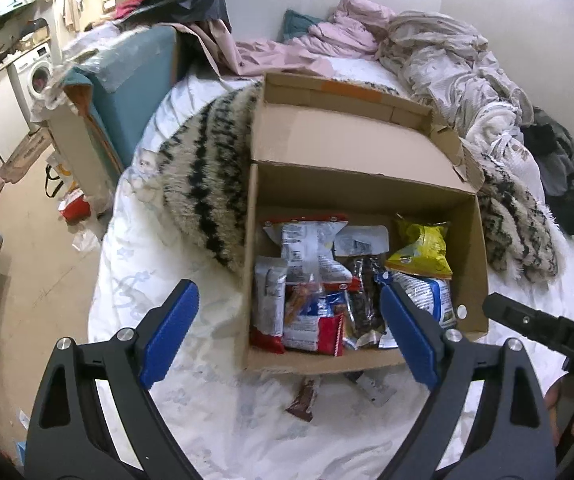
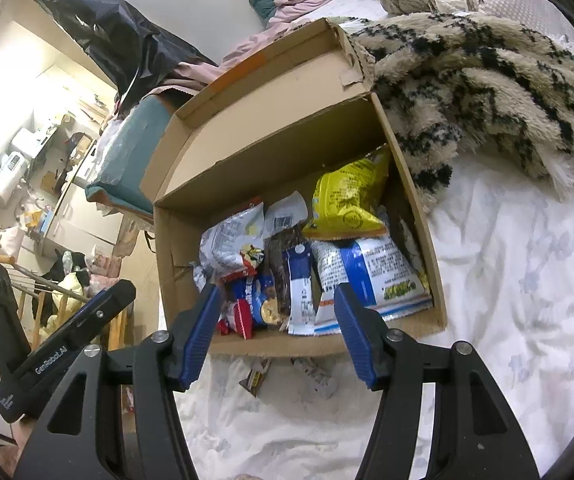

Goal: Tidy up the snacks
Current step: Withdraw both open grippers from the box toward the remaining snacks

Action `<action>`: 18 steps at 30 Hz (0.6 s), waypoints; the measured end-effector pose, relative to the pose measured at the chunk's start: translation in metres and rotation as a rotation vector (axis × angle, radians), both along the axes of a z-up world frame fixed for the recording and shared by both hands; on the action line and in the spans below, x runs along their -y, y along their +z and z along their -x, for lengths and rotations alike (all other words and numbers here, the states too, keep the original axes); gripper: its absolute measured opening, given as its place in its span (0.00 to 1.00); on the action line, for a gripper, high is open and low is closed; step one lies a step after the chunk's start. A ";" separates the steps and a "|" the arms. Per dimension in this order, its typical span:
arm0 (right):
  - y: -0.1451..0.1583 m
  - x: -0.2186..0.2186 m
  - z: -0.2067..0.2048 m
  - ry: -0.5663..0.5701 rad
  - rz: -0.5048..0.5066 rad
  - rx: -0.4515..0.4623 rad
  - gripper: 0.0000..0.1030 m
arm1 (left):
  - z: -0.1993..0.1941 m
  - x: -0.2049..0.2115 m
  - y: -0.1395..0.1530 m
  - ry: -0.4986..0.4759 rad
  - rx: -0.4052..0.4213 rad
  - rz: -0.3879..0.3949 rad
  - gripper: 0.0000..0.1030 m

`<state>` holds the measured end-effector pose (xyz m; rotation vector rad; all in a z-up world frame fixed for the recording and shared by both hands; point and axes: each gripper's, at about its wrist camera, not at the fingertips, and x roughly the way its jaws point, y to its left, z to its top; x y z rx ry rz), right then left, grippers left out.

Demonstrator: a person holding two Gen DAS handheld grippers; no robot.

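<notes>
An open cardboard box [image 1: 367, 196] lies on the white bed sheet and holds several snack packets. Among them are a yellow bag [image 1: 423, 252] at the back right, a blue-and-white bag [image 1: 423, 292] and red-and-white packs [image 1: 315, 328]. In front of the box, a brown bar [image 1: 303, 396] and a pale wrapper [image 1: 375, 386] lie on the sheet. My left gripper [image 1: 285, 284] hangs open above the box's front left, with nothing gripped. My right gripper [image 2: 277, 289] is open over the box [image 2: 271, 164] front, above the brown bar [image 2: 255, 378], and grips nothing either.
A fluffy cream-and-black blanket [image 1: 207, 168] presses against the box's left and back right [image 2: 467, 80]. Crumpled bedding [image 1: 447, 52] fills the far bed. The bed edge drops to a cluttered floor [image 1: 35, 248] on the left. A hand [image 1: 567, 412] holds the other device at right.
</notes>
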<state>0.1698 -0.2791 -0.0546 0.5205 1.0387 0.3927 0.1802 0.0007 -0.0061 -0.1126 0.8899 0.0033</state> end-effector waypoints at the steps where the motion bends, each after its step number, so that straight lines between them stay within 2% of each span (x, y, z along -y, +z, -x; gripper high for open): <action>1: 0.001 0.000 0.002 -0.001 0.006 0.002 0.62 | 0.004 -0.002 0.001 -0.004 0.007 0.001 0.88; 5: 0.006 -0.003 0.018 0.001 0.034 0.027 0.72 | 0.026 -0.012 0.005 -0.010 0.033 -0.012 0.88; 9: 0.005 -0.004 0.034 -0.006 0.036 0.022 0.76 | 0.042 -0.019 0.006 -0.022 0.019 -0.014 0.88; 11: 0.004 -0.004 0.040 -0.011 0.044 0.019 0.78 | 0.048 -0.022 0.007 -0.029 0.006 -0.012 0.90; 13: 0.001 -0.003 0.045 -0.013 0.048 0.007 0.79 | 0.053 -0.023 0.007 -0.030 -0.005 0.005 0.98; 18: -0.008 -0.003 0.055 -0.014 0.056 -0.033 0.79 | 0.063 -0.023 -0.007 -0.019 -0.055 0.011 0.98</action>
